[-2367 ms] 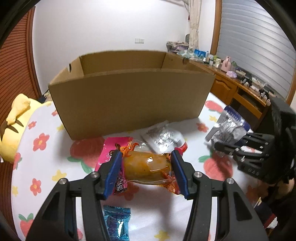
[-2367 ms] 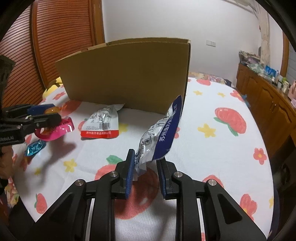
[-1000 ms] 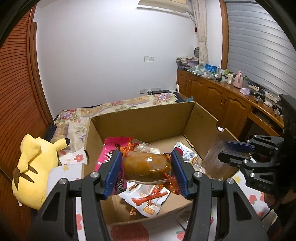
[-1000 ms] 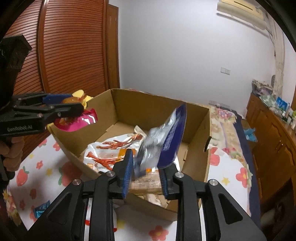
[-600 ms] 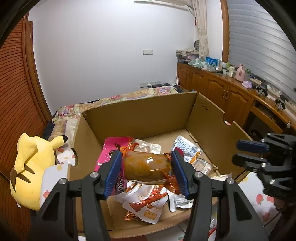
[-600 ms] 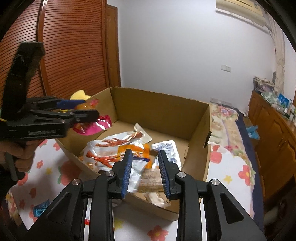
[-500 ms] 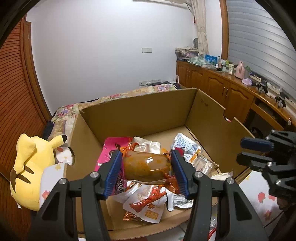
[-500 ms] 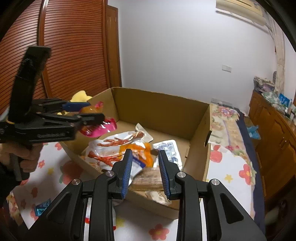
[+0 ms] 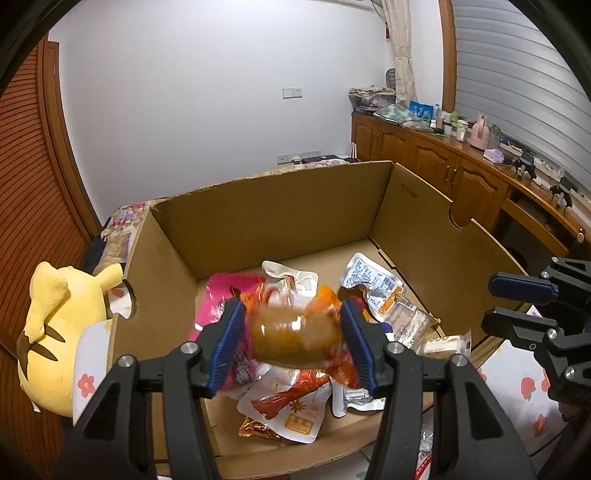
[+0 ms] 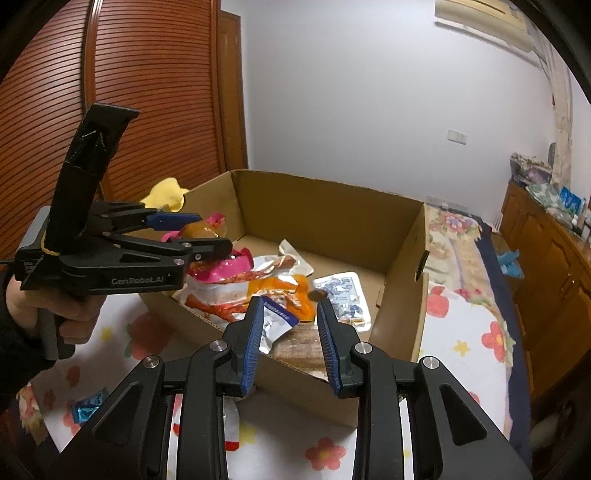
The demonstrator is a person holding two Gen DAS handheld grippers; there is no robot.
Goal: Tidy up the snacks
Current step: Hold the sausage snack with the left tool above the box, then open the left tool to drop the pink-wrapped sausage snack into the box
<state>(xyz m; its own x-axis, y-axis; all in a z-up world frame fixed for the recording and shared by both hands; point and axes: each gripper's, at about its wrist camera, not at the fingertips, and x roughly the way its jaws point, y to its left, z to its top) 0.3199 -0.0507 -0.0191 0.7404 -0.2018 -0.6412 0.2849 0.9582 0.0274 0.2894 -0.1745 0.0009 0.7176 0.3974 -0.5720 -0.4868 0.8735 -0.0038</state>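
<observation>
Since a second ago the blue-and-silver packet has left the right gripper, whose jaws now stand apart, empty, over the near wall of the cardboard box. Left gripper still clamps the orange sauce pouch over the pile inside. Judgement: lower it, then release clear of the wall.

A plain white wall closes the far side of the room, with a light switch on it. To the left stands a reddish slatted wooden door. Along the right runs a wooden cabinet cluttered with bottles, below grey blinds and a pale curtain. An air conditioner hangs high.
</observation>
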